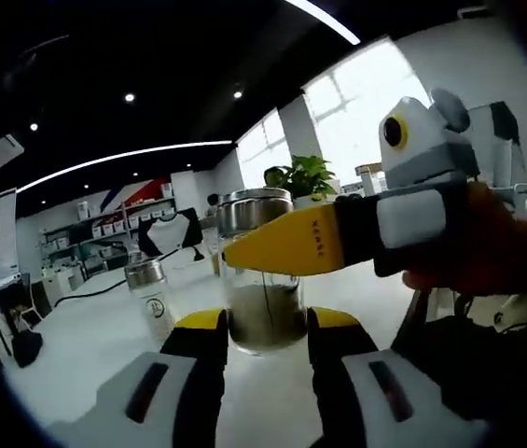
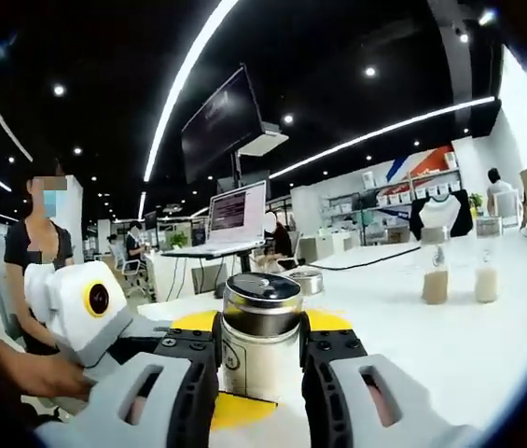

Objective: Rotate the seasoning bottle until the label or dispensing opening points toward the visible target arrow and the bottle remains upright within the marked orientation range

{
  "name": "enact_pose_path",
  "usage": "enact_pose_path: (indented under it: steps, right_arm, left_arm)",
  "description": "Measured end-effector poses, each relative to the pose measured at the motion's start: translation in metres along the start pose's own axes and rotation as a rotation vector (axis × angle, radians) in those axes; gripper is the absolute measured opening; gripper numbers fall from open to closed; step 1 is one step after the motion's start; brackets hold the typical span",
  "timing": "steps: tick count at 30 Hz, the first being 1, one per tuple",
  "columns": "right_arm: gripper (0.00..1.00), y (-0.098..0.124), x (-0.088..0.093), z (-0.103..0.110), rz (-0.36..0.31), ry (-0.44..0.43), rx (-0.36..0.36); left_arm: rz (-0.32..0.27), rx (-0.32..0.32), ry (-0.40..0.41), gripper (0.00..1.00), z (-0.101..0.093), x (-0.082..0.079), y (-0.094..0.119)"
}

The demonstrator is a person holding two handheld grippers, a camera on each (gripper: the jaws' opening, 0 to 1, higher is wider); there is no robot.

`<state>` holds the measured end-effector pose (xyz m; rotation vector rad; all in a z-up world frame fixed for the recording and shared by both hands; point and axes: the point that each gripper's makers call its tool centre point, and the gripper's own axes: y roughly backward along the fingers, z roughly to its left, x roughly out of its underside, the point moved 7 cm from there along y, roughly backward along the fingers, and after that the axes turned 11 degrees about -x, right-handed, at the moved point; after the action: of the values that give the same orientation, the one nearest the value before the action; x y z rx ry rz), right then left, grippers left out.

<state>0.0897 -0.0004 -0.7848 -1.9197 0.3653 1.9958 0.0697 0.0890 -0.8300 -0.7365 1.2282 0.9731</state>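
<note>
The seasoning bottle (image 2: 261, 341) stands upright on the white tabletop (image 2: 431, 355), both grippers' fingers (image 2: 193, 373) apparently clasping it. Twist slowly, keeping the base flat on the yellow marker (image 2: 230, 411); no arrow is discernible.

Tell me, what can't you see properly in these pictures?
- Target arrow: I cannot tell where it lies.
- Seasoning bottle label: in the right gripper view the right claw covers its sides; in the left gripper view that claw's yellow jaw crosses its front.
- Far bottles: too small to tell what they hold.
- Left claw: unclear whether it touches the bottle.
</note>
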Motion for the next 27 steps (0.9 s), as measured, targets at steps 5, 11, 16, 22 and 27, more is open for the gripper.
enact_pose_path:
  steps: [5, 11, 16, 22, 27]
  right_arm:
    - [0.31, -0.007, -0.002, -0.018, 0.016, 0.025, 0.031]
    - [0.31, -0.017, -0.004, -0.042, 0.059, 0.059, 0.055]
    - [0.31, -0.024, -0.004, -0.06, 0.095, 0.065, 0.064]
    - [0.31, -0.036, 0.001, -0.079, 0.162, 0.094, 0.064]
    - [0.31, -0.044, 0.011, -0.093, 0.204, 0.099, 0.052]
  left_arm:
    - [0.017, -0.02, 0.095, 0.47, 0.008, -0.004, -0.001]
    - [0.027, -0.028, 0.138, 0.61, 0.015, -0.006, 0.001]
    - [0.068, -0.051, 0.117, 0.72, 0.019, 0.001, 0.001]
    - [0.062, -0.04, 0.154, 0.78, 0.022, 0.001, 0.001]
    - [-0.001, -0.073, 0.17, 0.9, 0.029, -0.008, 0.004]
